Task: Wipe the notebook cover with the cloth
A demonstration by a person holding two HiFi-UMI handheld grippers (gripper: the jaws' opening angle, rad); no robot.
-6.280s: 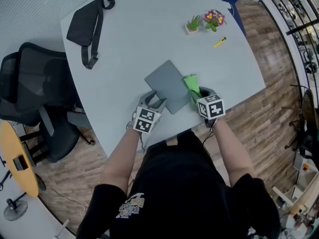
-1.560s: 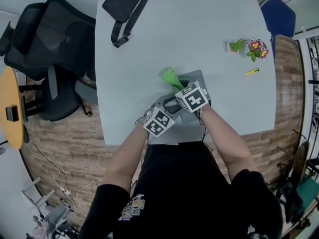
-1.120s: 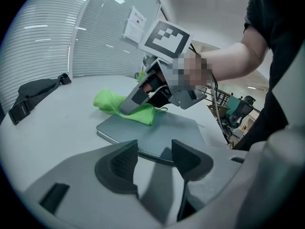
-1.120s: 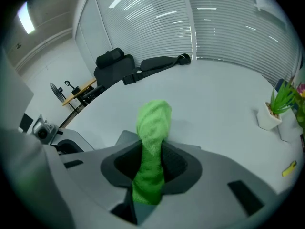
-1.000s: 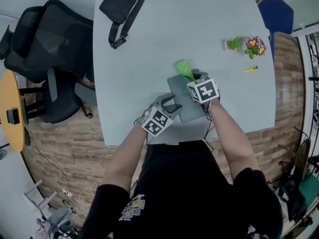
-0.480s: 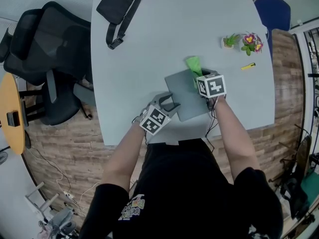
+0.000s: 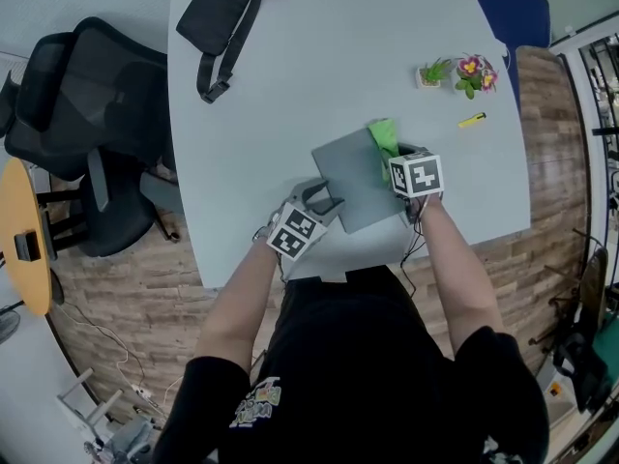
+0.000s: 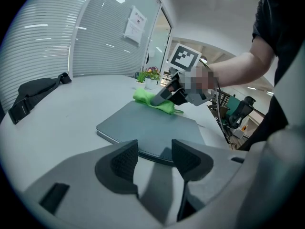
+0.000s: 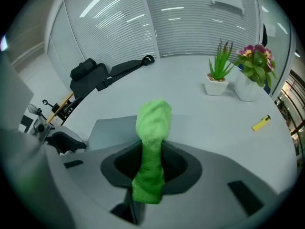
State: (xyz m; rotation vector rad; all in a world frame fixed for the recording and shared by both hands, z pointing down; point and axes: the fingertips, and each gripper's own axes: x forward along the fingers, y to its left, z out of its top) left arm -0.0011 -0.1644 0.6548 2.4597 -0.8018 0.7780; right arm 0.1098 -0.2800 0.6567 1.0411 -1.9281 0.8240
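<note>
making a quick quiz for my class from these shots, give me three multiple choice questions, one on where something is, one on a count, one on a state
1. Where does the black bag lie?
A on the chair
B on the floor
C on the table

2. How many potted plants stand on the table?
A two
B one
C four

3. How is the right gripper?
A open and empty
B shut on the cloth
C shut on the bag

Answers:
1 C, it lies on the table's far left part.
2 A, a pair stands side by side.
3 B, the green cloth is pinched between its jaws.
</note>
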